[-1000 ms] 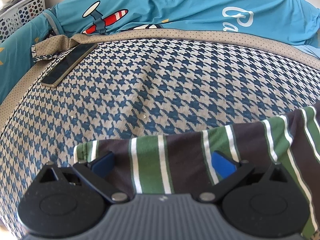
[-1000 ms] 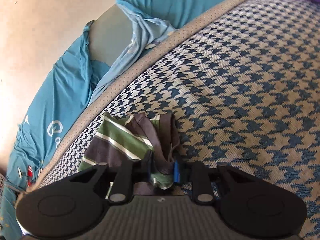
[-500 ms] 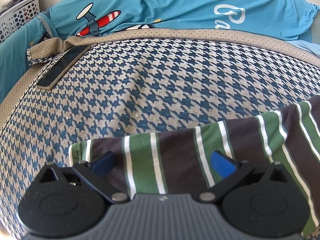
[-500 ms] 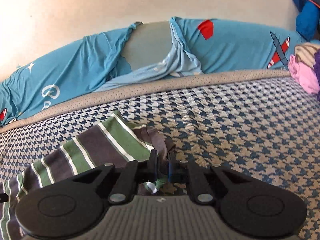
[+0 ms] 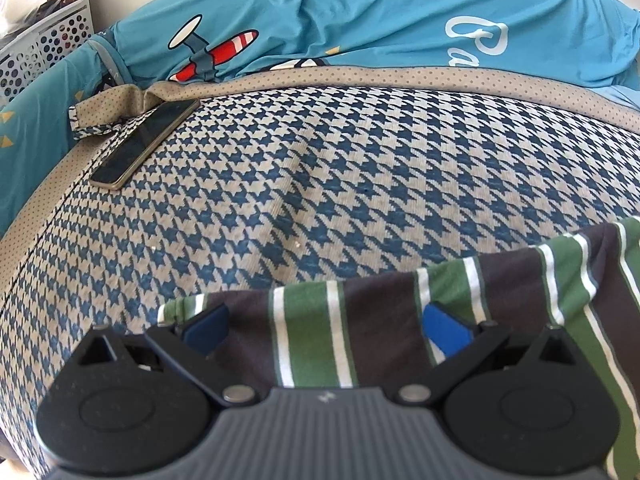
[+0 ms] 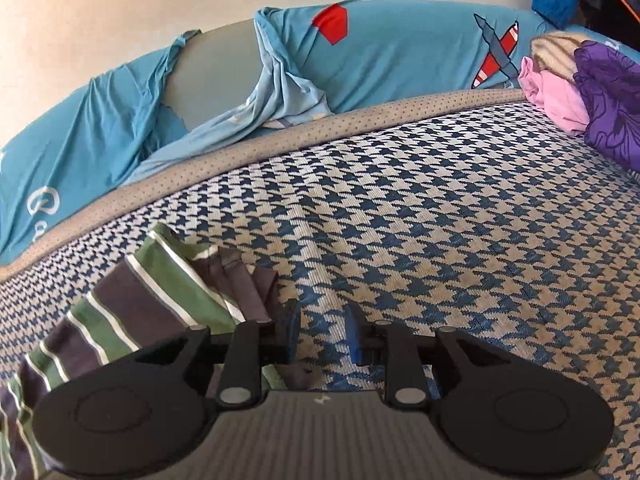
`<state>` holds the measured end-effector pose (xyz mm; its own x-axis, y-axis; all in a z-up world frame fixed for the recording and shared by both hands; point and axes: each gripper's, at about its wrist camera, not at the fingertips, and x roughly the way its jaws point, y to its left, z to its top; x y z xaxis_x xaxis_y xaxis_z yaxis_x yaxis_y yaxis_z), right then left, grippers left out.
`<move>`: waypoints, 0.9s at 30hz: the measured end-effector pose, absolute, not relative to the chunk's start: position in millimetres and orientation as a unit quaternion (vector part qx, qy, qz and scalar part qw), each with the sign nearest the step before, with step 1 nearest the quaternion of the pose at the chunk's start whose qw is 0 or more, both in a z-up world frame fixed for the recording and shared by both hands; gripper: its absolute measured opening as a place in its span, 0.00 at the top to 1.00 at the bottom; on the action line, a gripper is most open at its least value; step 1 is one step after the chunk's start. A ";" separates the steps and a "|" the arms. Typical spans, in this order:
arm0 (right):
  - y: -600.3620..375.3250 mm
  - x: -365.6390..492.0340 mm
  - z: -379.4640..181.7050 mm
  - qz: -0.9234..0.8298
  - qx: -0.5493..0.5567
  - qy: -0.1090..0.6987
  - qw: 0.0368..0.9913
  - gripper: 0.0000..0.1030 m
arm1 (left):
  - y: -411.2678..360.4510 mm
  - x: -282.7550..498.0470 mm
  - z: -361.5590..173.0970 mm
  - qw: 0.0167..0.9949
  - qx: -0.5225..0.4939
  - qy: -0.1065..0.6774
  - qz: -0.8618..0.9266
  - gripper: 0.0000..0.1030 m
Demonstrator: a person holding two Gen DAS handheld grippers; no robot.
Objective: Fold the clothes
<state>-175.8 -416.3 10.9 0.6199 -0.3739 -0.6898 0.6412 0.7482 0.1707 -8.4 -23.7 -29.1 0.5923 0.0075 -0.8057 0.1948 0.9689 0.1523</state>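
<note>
Right wrist: right gripper [image 6: 322, 334] having just been parting, jaws released, nothing between; striped garment [image 6: 160, 292] lying just left of them, bunched end dropped for laying flat. Left wrist: left gripper [image 5: 326, 326] spread wide, straddling the cloth, apparently not pinching.

I note a green, charcoal and white striped garment [image 5: 360, 340] at six o'clock on a navy-and-beige houndstooth bedcover [image 5: 320, 168], and a turquoise aeroplane-print sheet [image 5: 360, 20] at twelve.

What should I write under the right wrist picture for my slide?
Right gripper, jaws just opened, beside the striped shirt on the houndstooth blanket.
</note>
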 end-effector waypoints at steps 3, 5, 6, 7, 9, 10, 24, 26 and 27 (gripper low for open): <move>-408.2 -173.4 14.8 -0.267 0.199 0.320 0.887 0.78 | -19.3 -6.9 -27.4 0.887 0.107 0.448 -0.041 0.00; -399.0 -166.9 16.3 -0.238 0.199 0.320 0.895 0.78 | -15.7 -5.8 -27.4 0.887 0.109 0.448 -0.030 0.00; -393.7 -163.2 16.9 -0.220 0.200 0.320 0.900 0.78 | -13.9 -5.1 -27.5 0.887 0.109 0.448 -0.025 0.00; -387.6 -159.9 17.2 -0.199 0.199 0.320 0.905 0.78 | -12.0 -4.5 -27.6 0.887 0.110 0.448 -0.020 0.00; -371.4 -154.0 18.0 -0.162 0.188 0.322 0.914 0.78 | -6.4 -2.3 -27.9 0.885 0.099 0.455 -0.017 0.00; -362.2 -150.8 18.4 -0.145 0.179 0.325 0.917 0.78 | -3.1 -1.4 -27.8 0.884 0.090 0.459 -0.014 0.00; -235.8 -145.7 9.2 0.046 0.121 0.369 0.920 0.76 | 18.8 -7.7 -4.4 0.881 0.054 0.468 -0.041 0.00; -218.4 -150.1 8.5 0.072 0.108 0.373 0.919 0.76 | 22.0 -10.4 -0.1 0.883 0.060 0.462 -0.044 0.00; -209.8 -152.2 8.0 0.084 0.103 0.374 0.918 0.76 | 24.4 -11.7 2.4 0.885 0.062 0.459 -0.045 0.00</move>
<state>-152.2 -209.8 8.0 0.7062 0.2302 -0.6695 -0.0768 0.9650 0.2509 -11.7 24.4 2.4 0.5745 -0.0232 -0.8182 0.1368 0.9883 0.0680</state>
